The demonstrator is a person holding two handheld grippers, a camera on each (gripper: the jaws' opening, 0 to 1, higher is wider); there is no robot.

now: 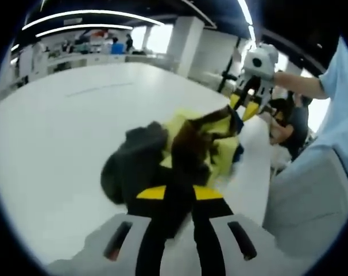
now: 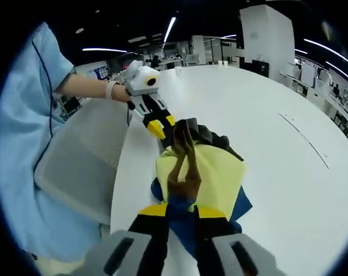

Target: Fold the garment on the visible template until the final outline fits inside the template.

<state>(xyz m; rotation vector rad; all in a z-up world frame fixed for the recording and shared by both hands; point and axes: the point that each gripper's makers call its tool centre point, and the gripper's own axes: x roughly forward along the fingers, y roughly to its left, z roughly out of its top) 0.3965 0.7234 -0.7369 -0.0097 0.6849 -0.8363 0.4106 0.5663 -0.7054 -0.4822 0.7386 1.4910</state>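
Note:
A crumpled garment (image 1: 203, 144) in yellow, black, brown and blue lies bunched near the edge of a white table (image 1: 59, 132). My left gripper (image 1: 177, 192) is shut on its dark near part. My right gripper (image 1: 247, 109) comes in from the upper right and pinches the garment's far corner. In the right gripper view the garment (image 2: 211, 172) shows its yellow panel with blue beneath. There my right gripper (image 2: 182, 211) is shut on a blue and brown fold, and my left gripper (image 2: 161, 127) bites the black far end. A thin dark line (image 2: 303, 135) runs on the tabletop (image 2: 277, 172).
A grey mesh chair (image 2: 82, 155) stands against the table's edge, beside a person in a light blue sleeve (image 2: 30, 115). The same chair (image 1: 312, 201) shows at the lower right of the left gripper view. Another person (image 1: 292, 123) sits beyond the table. Bare tabletop spreads away from the garment.

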